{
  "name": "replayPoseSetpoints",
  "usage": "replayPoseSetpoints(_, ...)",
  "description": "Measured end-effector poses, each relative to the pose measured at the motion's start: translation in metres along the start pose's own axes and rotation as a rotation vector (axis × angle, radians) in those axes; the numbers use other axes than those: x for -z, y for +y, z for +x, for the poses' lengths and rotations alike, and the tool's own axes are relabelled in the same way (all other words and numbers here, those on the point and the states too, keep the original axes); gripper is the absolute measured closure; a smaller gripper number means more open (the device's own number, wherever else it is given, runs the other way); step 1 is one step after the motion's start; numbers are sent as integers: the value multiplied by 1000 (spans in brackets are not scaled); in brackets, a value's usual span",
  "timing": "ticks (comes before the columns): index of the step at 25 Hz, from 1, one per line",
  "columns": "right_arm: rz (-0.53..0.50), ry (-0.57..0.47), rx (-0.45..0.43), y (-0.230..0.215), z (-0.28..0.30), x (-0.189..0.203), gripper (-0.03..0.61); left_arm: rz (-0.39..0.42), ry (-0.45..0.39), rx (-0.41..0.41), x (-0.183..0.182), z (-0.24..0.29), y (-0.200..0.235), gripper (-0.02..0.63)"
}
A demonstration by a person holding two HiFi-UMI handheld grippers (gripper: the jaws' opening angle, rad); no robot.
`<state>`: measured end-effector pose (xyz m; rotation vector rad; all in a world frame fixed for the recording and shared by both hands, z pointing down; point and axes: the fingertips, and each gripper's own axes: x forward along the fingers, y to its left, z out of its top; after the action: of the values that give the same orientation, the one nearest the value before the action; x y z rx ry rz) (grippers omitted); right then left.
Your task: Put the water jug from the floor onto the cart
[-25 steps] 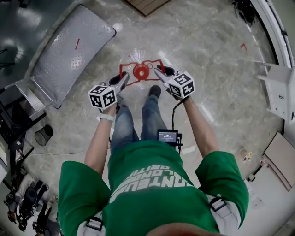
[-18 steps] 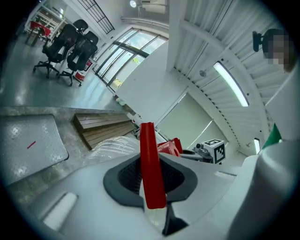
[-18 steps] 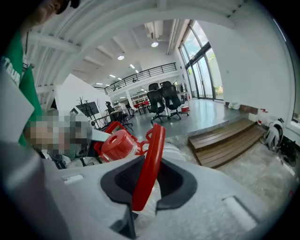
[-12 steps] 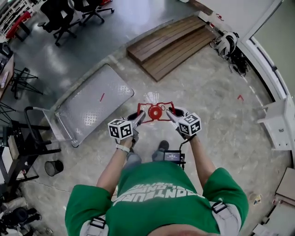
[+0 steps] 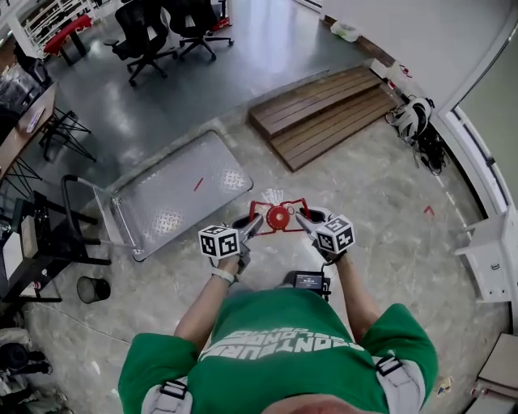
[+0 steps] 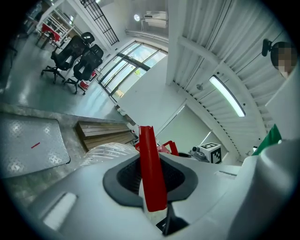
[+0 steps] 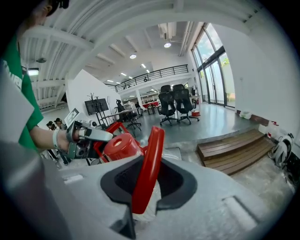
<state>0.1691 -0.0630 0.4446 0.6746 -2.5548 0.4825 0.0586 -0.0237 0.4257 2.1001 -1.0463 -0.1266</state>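
I have both tongs clamped on the water jug [image 5: 272,199], 1 on each side of its red handle [image 5: 264,204]. My left tongs [image 5: 253,223] are narrowed down onto a flat red bar of that handle [image 6: 151,168], which stands upright between the pads with no gap showing. My right tongs [image 5: 301,218] grip the opposite bar [image 7: 147,164] the same way, the pads pressed against it.

The jug hangs between the 2 tongs just in front of my chest, above the stone floor [image 5: 380,234]. Its red cap [image 5: 278,217] faces up at me from the middle of the handle frame, and the clear ribbed body shows beyond it. From the right gripper view I see the cap [image 7: 123,146] close beside my tongs [image 7: 146,185], with the other gripper across it. From the left gripper view the clear body bulges just left of my tongs [image 6: 152,185].

The cart [image 5: 174,202] stands to my left and a little ahead, its grey checker-plate deck bare and its push bar toward the left edge. The jug is well apart from it. A wooden platform [image 5: 324,113] lies beyond, 2 office chairs [image 5: 174,24] stand farther off, and a small black bin [image 5: 93,289] sits at my left.
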Motion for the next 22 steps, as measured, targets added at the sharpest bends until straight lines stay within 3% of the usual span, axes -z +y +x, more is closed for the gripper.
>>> replayPoseSetpoints(8, -13, -2, -39, 31, 25, -3, 512, -25, -42, -27, 1, -33, 20, 541)
replayPoseSetpoints(22, -4, 4, -82, 43, 55, -13, 512, -56, -73, -55, -10, -53, 44, 541)
